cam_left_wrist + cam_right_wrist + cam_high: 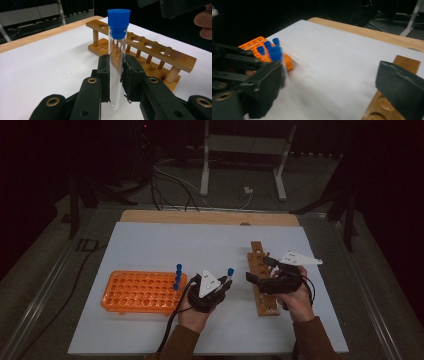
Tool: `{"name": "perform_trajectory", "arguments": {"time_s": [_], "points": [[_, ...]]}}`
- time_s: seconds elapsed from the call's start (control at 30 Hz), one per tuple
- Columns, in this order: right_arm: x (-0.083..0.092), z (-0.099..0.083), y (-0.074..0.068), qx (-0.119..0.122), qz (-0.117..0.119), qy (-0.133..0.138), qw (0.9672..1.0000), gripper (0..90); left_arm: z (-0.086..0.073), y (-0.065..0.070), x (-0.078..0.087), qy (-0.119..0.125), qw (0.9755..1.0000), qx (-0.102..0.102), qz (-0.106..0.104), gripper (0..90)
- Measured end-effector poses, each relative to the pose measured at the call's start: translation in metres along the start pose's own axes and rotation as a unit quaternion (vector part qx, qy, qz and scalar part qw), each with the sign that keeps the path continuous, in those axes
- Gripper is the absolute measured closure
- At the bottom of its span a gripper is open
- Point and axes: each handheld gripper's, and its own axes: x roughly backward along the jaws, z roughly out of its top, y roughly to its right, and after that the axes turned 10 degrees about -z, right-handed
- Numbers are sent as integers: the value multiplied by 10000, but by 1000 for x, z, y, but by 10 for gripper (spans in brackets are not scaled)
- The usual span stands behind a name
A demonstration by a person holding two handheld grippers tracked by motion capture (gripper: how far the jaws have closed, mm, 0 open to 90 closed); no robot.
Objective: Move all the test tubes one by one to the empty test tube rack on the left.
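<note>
A white sheet (150,245) covers a wooden table (210,216) in a dim room, with metal stand legs (205,165) and cables on the floor beyond.

Nearest the person, the left gripper (117,75) pinches a clear tube (116,72) low on its glass body, both pads pressed against it. The tube stands upright, its blue cap (118,21) well above the jaws. In the high view this gripper (220,282) sits at mid-table, just right of the orange rack (135,292).

The right gripper (252,277) hangs over the near half of the wooden rack (260,270). Its jaws stand wide apart with nothing between them.

The orange rack lies left of centre; three blue-capped tubes (177,275) stand along its right end. In the right gripper view the held tube (277,56) is blurred, so its glass outline there is uncertain.

The wooden rack runs away from the person, right of centre; the holes (150,45) visible in its top bar are empty.
</note>
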Motion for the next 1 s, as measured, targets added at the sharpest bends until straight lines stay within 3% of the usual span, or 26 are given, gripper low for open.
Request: {"name": "perform_trajectory", "arguments": {"time_s": [0.23, 0.33, 1.0], "points": [[3, -3, 8, -38, -197, 0, 9998, 3, -3, -4, 14, 70, 9999, 76, -12, 776], [4, -4, 10, -72, -232, 22, 9997, 3, -5, -5, 21, 68, 10000, 12, -49, 775], [6, -5, 16, -128, -335, 8, 9994, 3, -29, -22, 71, 190, 9997, 165, -42, 775]]}}
